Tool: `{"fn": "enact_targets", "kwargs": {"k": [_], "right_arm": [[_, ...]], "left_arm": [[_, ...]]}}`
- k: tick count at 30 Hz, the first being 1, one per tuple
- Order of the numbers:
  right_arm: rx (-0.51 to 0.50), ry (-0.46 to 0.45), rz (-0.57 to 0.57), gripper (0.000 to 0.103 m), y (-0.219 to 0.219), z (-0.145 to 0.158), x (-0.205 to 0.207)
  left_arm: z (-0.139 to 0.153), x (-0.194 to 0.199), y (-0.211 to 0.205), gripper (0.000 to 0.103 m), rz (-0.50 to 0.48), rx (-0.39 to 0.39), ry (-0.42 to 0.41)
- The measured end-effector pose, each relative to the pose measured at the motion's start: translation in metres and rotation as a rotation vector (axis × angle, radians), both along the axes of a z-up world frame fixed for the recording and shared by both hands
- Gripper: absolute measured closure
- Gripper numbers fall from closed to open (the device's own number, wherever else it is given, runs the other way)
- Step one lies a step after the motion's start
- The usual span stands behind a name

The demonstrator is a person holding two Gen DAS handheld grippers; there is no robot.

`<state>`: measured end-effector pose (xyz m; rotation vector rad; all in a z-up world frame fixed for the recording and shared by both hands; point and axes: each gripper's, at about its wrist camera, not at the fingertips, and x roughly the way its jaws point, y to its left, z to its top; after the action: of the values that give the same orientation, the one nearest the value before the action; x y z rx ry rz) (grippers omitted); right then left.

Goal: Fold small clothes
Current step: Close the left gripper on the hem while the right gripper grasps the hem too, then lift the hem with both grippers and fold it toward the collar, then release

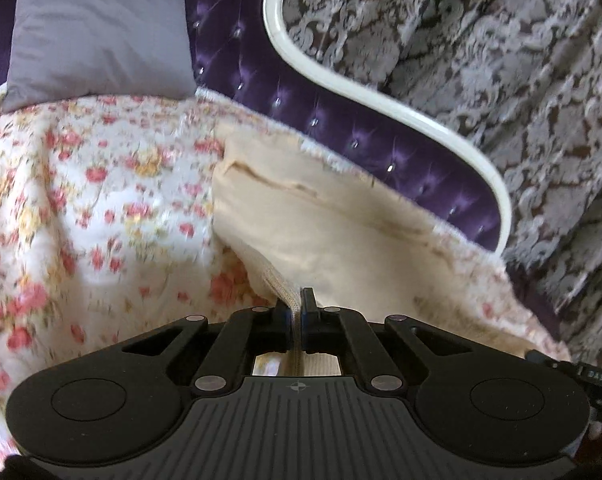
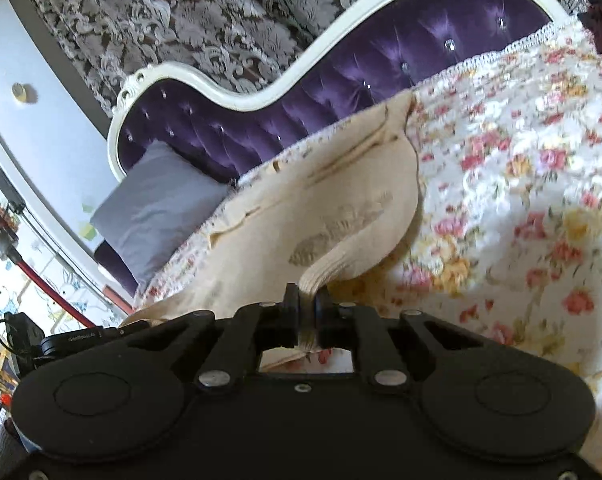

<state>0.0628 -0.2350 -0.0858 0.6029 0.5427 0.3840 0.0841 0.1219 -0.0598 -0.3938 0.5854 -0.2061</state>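
Left wrist view: my left tongs (image 1: 297, 304) are clenched on the ribbed hem of the cream garment (image 1: 341, 232), which lies on the floral bedspread (image 1: 101, 200). Right wrist view: my right tongs (image 2: 307, 300) pinch its other ribbed corner, near the grey pillow (image 2: 157, 204).

Two black handheld grippers, matte plastic

The left gripper (image 1: 297, 300) has a ribbed top plate with a small crosshair mark, round raised discs either side, and silver rivets at its linkage arms; the right gripper (image 2: 307, 296) shows matching discs, rivets and small screws.
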Motion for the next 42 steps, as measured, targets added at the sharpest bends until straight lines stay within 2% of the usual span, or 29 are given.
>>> {"fn": "enact_targets", "kwargs": {"k": [10, 17, 23, 30, 40, 42], "right_arm": [[-0.008, -0.094, 0.008, 0.086, -0.010, 0.042, 0.051], [-0.028, -0.124, -0.014, 0.086, -0.015, 0.062, 0.113], [-0.036, -0.108, -0.042, 0.086, -0.022, 0.067, 0.183], [-0.061, -0.053, -0.062, 0.086, -0.024, 0.055, 0.265], [-0.140, 0.088, -0.080, 0.086, -0.017, 0.009, 0.340], [-0.143, 0.118, -0.087, 0.085, -0.016, -0.002, 0.348]], "left_arm": [[0.030, 0.042, 0.015, 0.099, -0.002, -0.098, -0.061], [0.049, 0.096, 0.027, 0.099, 0.016, -0.108, -0.088], [0.062, 0.157, 0.029, 0.099, 0.029, -0.079, -0.094], [0.052, 0.229, 0.029, 0.099, 0.058, -0.041, -0.056], [-0.002, 0.304, 0.027, 0.096, 0.117, 0.037, 0.097], [-0.012, 0.314, 0.031, 0.084, 0.124, 0.040, 0.126]]}}
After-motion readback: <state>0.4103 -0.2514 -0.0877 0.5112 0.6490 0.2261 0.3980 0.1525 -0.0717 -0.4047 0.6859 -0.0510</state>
